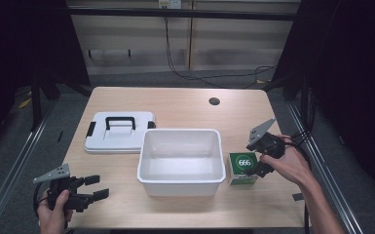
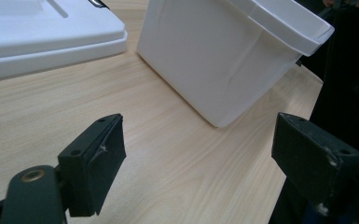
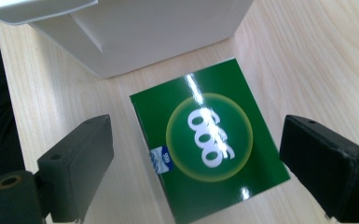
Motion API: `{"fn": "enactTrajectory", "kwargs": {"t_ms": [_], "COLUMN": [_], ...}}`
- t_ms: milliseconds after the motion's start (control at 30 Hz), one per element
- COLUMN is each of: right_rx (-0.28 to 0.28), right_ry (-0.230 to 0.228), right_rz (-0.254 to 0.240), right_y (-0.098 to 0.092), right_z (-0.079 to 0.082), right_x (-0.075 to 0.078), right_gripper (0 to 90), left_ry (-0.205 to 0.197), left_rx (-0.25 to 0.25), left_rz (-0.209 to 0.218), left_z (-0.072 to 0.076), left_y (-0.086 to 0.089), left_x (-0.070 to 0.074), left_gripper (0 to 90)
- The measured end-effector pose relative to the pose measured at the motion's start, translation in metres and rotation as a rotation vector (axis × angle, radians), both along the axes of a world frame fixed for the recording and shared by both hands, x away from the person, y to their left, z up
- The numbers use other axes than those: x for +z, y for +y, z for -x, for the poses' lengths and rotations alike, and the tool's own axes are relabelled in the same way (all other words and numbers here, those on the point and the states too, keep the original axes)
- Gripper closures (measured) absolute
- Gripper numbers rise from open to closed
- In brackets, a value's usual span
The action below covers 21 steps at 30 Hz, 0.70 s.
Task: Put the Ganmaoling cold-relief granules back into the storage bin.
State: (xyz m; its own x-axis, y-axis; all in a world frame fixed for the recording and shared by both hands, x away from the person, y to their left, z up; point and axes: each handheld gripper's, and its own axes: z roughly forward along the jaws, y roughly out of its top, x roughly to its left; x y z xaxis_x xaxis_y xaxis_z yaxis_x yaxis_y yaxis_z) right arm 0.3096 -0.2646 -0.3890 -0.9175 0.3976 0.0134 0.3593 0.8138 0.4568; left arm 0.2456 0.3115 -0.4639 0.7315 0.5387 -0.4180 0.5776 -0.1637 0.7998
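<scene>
A green and white box marked 666 [image 1: 242, 168] stands on the table just right of the empty white tub [image 1: 181, 180]. My right gripper [image 1: 257, 163] hangs over the box, open, one jaw on each side of its green top [image 3: 210, 145], not touching it. My left gripper [image 1: 96, 187] is open at the table's front left corner, with nothing between its jaws, pointing toward the tub's wall [image 2: 219, 56]. A white lid with a black handle [image 1: 120, 130] lies flat to the left of the tub.
The wooden table [image 1: 185, 105] has a round cable hole [image 1: 214, 101] at the back right. Dark floor and metal rails flank both sides. In the left gripper view the lid's edge [image 2: 51, 44] lies at the upper left.
</scene>
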Motion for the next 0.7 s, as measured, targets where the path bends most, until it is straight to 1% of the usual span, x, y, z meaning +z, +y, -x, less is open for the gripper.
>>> {"fn": "enactTrajectory", "kwargs": {"t_ms": [100,133,167,200,233,267,300,367,400,433,467,500,533,567,600,633,667,700], "right_rx": [0.04,0.04,0.06,0.06,0.049,0.049,0.055,0.06,0.06,0.058,0.069,0.074,0.089,0.08,0.087,0.086,0.084,0.095], "right_ry": [0.02,0.02,0.027,0.031,0.043,0.043,0.038,0.018,0.018,0.032,0.031,0.049,0.048,0.071,0.081,0.072,0.073,0.076], "right_rz": [0.032,0.032,0.065,0.072,0.096,0.096,0.108,0.107,0.107,0.1,0.098,0.105,0.103,0.115,0.111,0.117,0.116,0.115], "right_y": [0.004,0.004,0.006,0.006,0.007,0.007,0.007,0.007,0.007,0.007,0.007,0.007,0.008,0.009,0.009,0.009,0.01,0.01], "right_z": [-0.005,-0.005,-0.009,-0.01,-0.01,-0.01,-0.013,-0.015,-0.015,-0.017,-0.018,-0.018,-0.02,-0.019,-0.02,-0.021,-0.021,-0.021], "right_x": [-0.002,-0.002,-0.004,-0.006,-0.006,-0.006,-0.008,-0.008,-0.008,-0.009,-0.01,-0.011,-0.013,-0.015,-0.016,-0.017,-0.018,-0.019], "right_gripper": [9.2,9.2,9.2,9.3,9.3,9.3,9.3,9.3,9.3,9.3,9.3,9.3,9.3,9.3,9.3,9.3,9.3,9.4], "left_ry": [0.003,0.003,0.003,0.003,0.004,0.004,0.002,0.003,0.003,0.006,0.005,0.006,0.006,0.006,0.006,0.006,0.006,0.008], "left_rx": [0.002,0.002,0.002,0.002,0.0,0.0,0.0,0.0,0.0,-0.001,0.0,0.0,0.0,-0.002,-0.002,0.001,0.001,0.0], "left_rz": [0.004,0.004,0.005,0.005,0.006,0.006,0.003,0.001,0.001,0.002,-0.002,0.0,0.0,0.001,0.001,0.002,0.002,-0.003], "left_z": [0.0,0.0,0.0,0.0,0.0,0.0,0.0,0.0,0.0,-0.001,-0.001,-0.001,-0.001,0.0,0.0,0.0,0.0,-0.001], "left_y": [0.0,0.0,0.001,0.0,0.0,0.0,0.0,0.0,0.0,0.0,0.0,-0.001,-0.001,0.0,0.0,0.0,0.0,0.0], "left_x": [0.0,0.0,0.0,0.0,0.0,0.0,0.0,-0.001,-0.001,-0.001,-0.001,-0.001,-0.001,-0.001,-0.001,-0.001,-0.001,-0.001], "left_gripper": [17.3,17.3,17.3,17.3,17.3,17.4,17.3,17.3,17.3,17.4,17.3,17.3,17.3,17.4,17.3,17.3,17.3,17.3]}}
